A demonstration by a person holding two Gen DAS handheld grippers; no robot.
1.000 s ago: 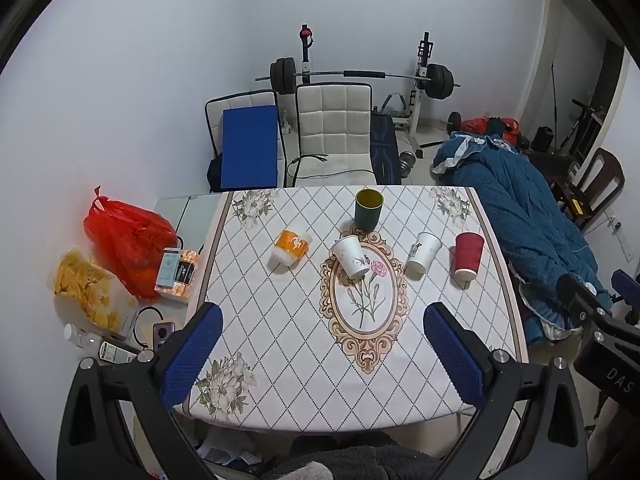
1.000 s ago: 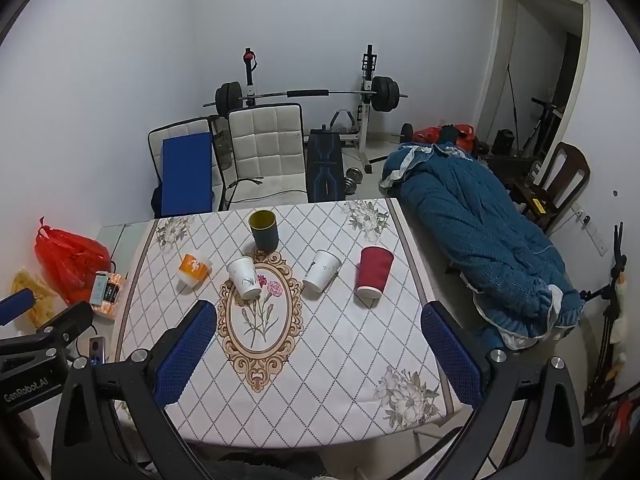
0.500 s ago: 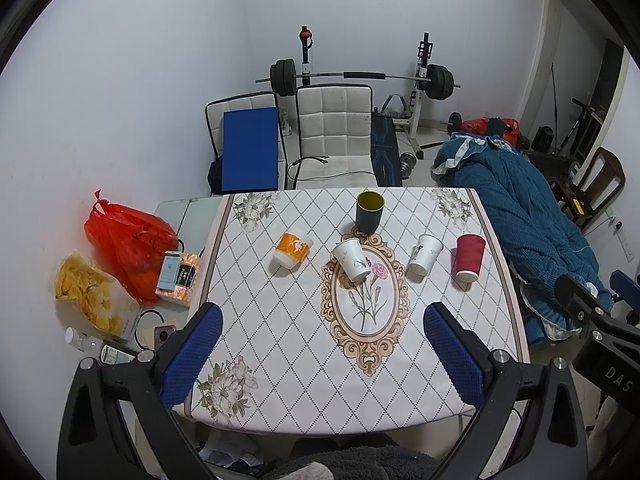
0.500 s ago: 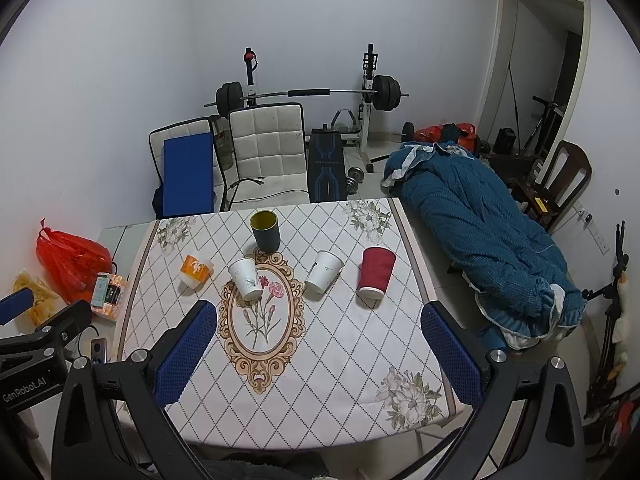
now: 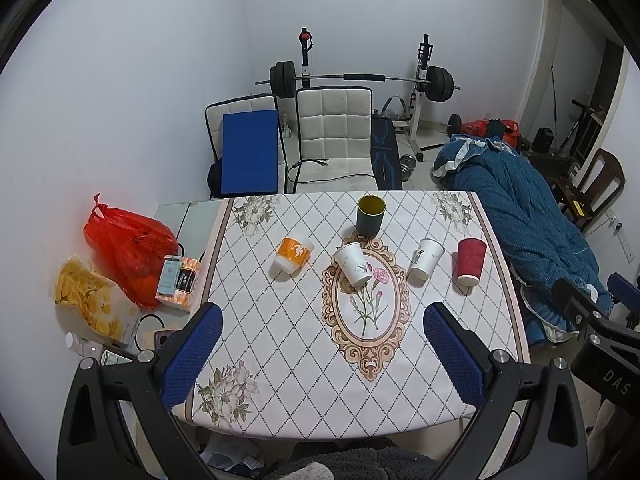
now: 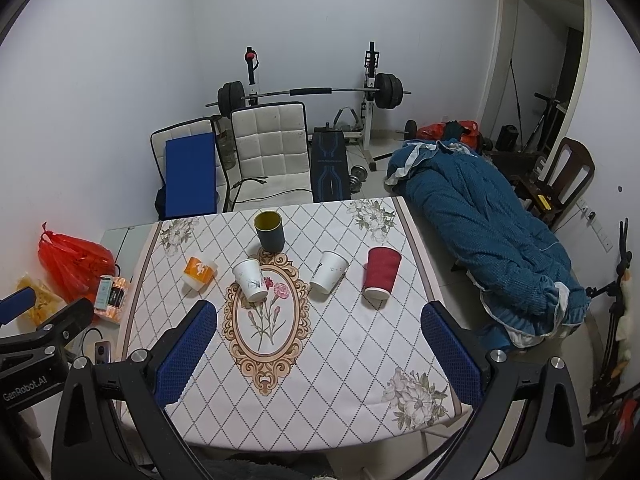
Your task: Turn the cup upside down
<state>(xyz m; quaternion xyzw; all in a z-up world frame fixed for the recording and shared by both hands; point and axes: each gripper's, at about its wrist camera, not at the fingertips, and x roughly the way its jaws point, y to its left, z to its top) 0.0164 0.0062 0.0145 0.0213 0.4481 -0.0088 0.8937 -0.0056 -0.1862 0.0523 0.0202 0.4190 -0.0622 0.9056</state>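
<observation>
Now both my fingers' pairs hang open, high above the dark green upright cup [image 5: 371, 215]; crowding paper cups [image 5: 353, 263] risk knocks.

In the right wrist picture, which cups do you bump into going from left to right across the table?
orange cup → left white paper cup → dark green cup → right white paper cup → red cup
</observation>
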